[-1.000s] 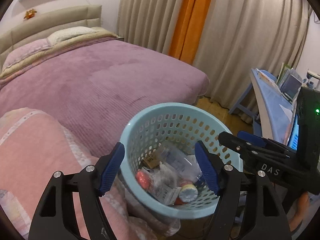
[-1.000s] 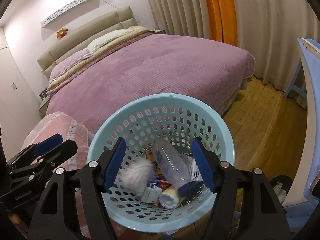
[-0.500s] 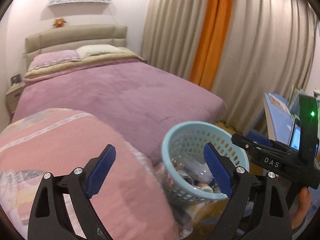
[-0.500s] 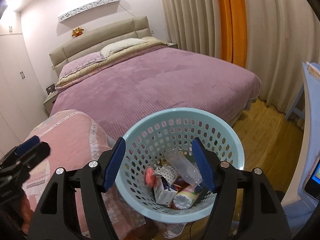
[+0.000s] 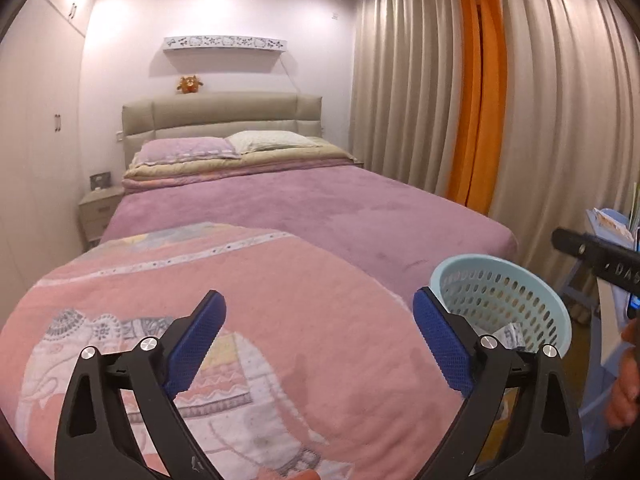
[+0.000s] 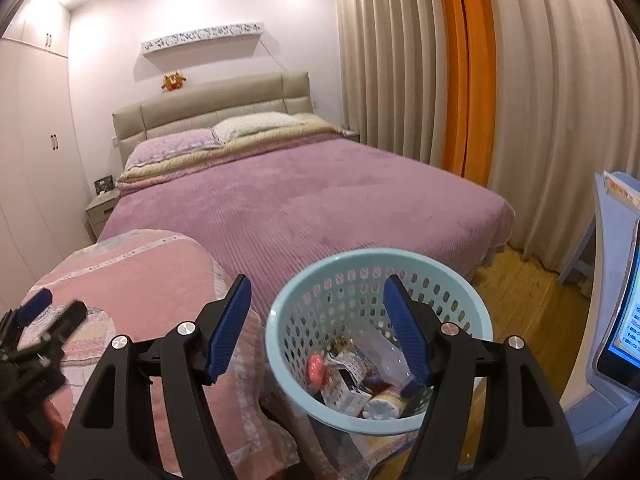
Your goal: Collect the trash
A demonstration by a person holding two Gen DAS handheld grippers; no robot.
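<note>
Pale-blue plastic basket (image 6: 280, 344) w/ perforated walls stands on the floor at the foot of the bed, just beside a pink patterned quilt (image 5: 256, 320). It holds the collected trash (image 6: 352, 376): a clear plastic bottle lying slanted, a small white carton, something round & red-pink, a crumpled wrapper, other bits too jumbled to tell apart. Left gripper (image 5: 320, 328) hangs over the quilt w/ the basket off to its right; jaws have just been opening & stand spread wide, nothing btwn them, blue pads clear of the fabric. Right gripper (image 6: 318, 320) points down toward the basket; jaws partly spread, nothing pinched. Its right finger shows in front of the basket's inside, its left finger in front of the quilt edge; can't tell whether either touches the rim. From the right wrist view the left gripper shows blurred at the lower left edge. Purple bedspread (image 6: 304, 200) covers the bed behind, beige & orange curtains (image 5: 480, 100) along the right, wood floor (image 6: 528, 304) beyond the basket.
</note>
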